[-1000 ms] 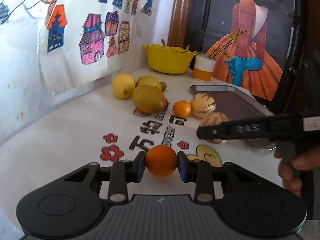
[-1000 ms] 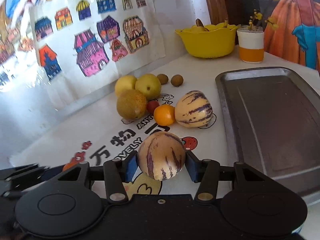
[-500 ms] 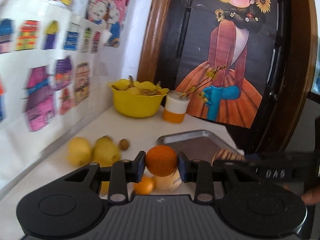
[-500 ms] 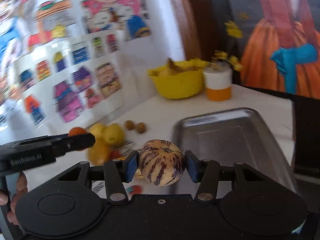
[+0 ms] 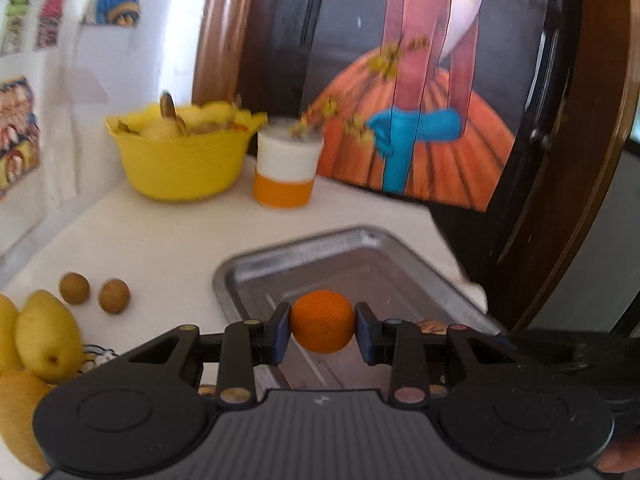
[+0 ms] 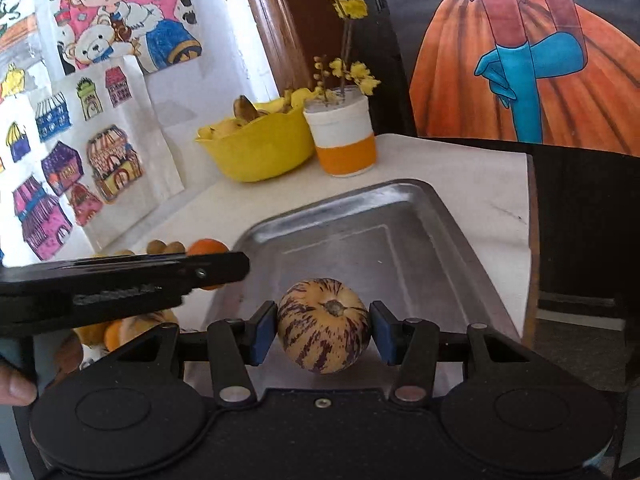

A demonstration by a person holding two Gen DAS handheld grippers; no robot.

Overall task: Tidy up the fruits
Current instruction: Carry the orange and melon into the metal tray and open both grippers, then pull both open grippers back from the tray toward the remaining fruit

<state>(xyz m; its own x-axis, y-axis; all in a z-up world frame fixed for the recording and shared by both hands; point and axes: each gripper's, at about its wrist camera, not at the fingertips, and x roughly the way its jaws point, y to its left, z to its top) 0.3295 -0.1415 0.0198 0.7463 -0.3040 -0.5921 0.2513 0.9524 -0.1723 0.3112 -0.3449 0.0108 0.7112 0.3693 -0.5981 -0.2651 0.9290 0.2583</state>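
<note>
A small orange (image 5: 322,327) is clamped between the blue pads of the left tongs (image 5: 322,330), held above the near corner of a metal baking tray (image 5: 240,268). A striped pepino melon (image 6: 323,325) is gripped in the right tongs (image 6: 323,326), also over the tray, whose floor is bare. The tray sits on a white tabletop (image 5: 160,240). Left of it lie two small brown fruits (image 5: 94,293) and yellow pears (image 5: 48,340). Farther back stand a yellow bowl (image 5: 180,168) of fruit and a white-and-orange cup (image 5: 286,174) with yellow flower sprigs.
</note>
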